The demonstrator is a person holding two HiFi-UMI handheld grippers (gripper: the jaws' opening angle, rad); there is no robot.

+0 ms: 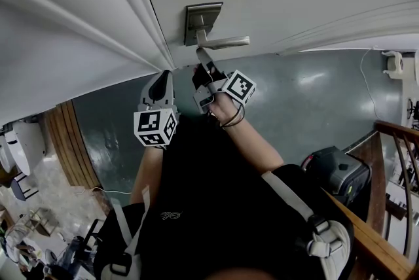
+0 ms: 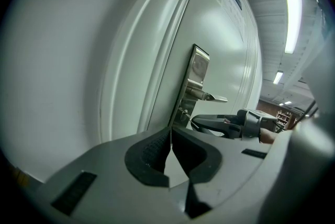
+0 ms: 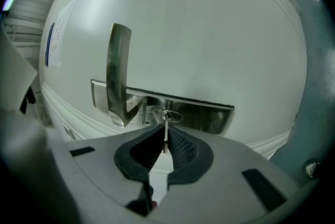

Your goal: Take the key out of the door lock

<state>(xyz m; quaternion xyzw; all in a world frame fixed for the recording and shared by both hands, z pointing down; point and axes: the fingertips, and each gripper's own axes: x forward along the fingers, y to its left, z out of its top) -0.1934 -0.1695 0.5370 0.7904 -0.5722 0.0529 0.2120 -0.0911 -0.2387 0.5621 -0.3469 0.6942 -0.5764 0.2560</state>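
Fingers (image 3: 181, 148) of the right gripper (image 3: 165, 134) are closed tight on the key (image 3: 166, 125), which sits in the door lock (image 3: 170, 115). Lock is on a steel plate (image 3: 212, 115), just beside the lever handle (image 3: 118, 68). Left gripper (image 2: 170, 139) fingers are pressed together, nothing between them, near the white door (image 2: 131, 60), beside the right gripper.

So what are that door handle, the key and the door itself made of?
The door handle and its backplate look like brushed metal: silvery, with soft streaked reflections. The key seems metal too, thin and pale, though little shows. The door has a smooth white painted finish; what lies beneath I can't tell.
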